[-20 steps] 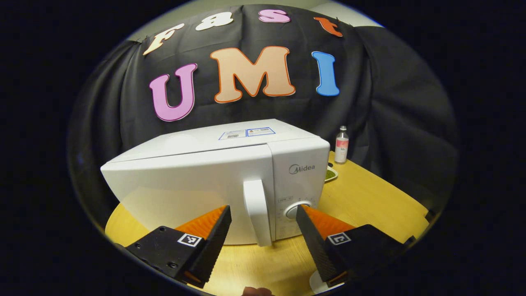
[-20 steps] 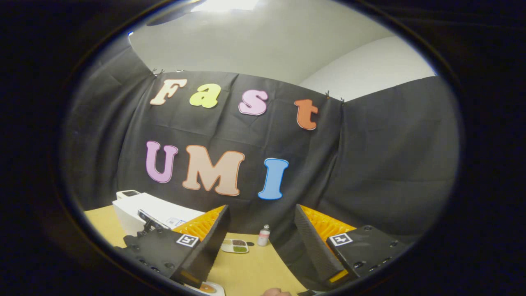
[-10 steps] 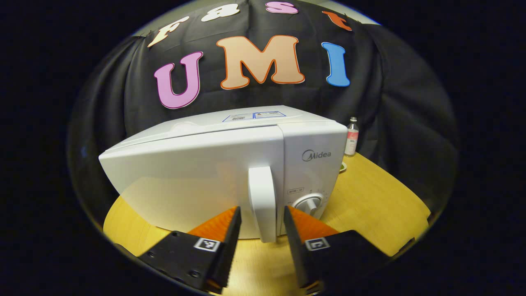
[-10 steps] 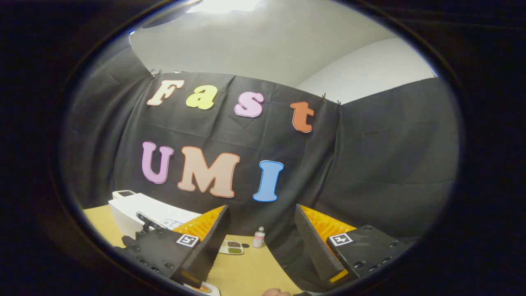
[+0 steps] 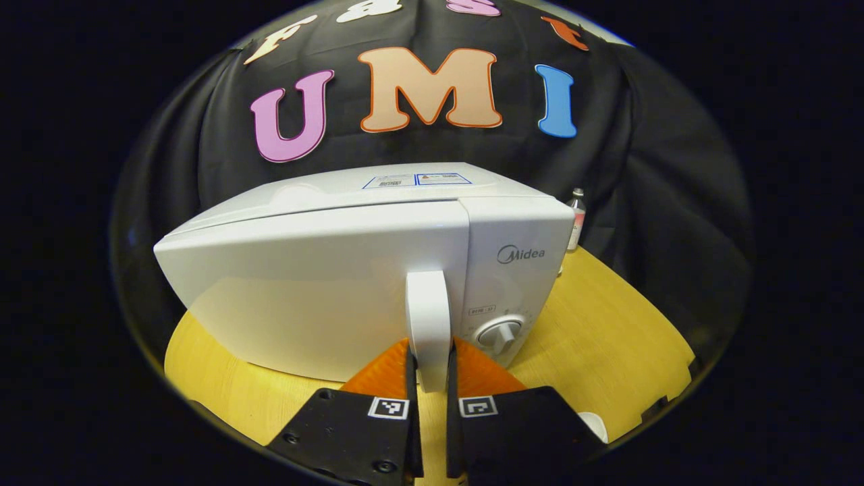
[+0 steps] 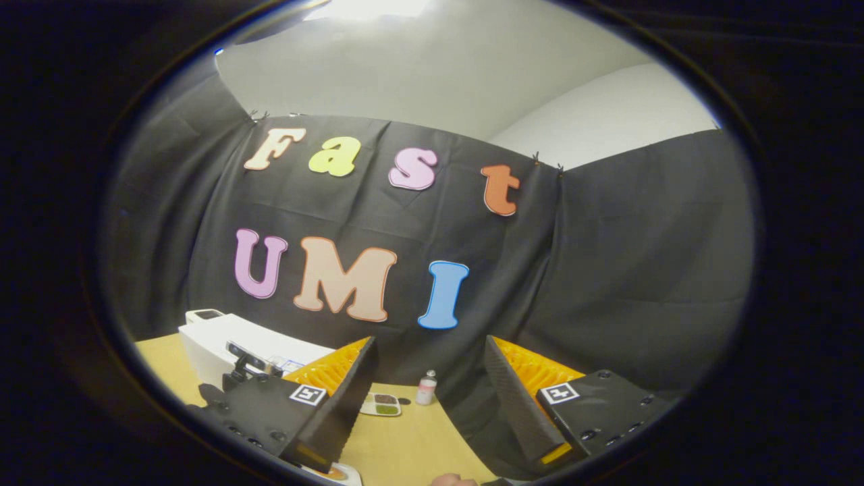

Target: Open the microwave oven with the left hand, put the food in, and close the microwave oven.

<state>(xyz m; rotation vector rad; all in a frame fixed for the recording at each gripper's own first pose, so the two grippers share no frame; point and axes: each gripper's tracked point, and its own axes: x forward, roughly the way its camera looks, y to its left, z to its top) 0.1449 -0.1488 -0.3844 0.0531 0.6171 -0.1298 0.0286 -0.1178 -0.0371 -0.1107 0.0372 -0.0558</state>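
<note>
Microwave oven (image 5: 317,290) sits on the yellow wooden table (image 5: 607,337), white, its door closed flush with the body as far as the left gripper view shows. The vertical door handle (image 5: 428,324) stands just left of the control panel, with a round dial (image 5: 499,333) beside it. The left hand-held gripper (image 5: 430,378) is clamped on the lower end of that handle: one finger presses each side of it, with only the handle between them. Behind the oven's right corner a small bottle (image 5: 576,223) with a pinkish label stands upright on the table, near the black cloth wall.

In the right gripper view, the right hand-held gripper (image 6: 428,388) is held up and well apart from the oven, its fingers spread wide with nothing between them (cloth wall and table show through the gap). Low at the left of this view the microwave oven (image 6: 223,344) appears farther off, with a dark piece of the other gripper's rig in front of it. Between the spread fingers, on the table (image 6: 405,439), lies a small divided tray of food (image 6: 382,403) with dark and green portions, and the bottle (image 6: 425,388) stands just beside it to the right. A white plate edge with something orange (image 6: 334,474) peeks in at the bottom, below the left finger; what it holds I cannot tell.
</note>
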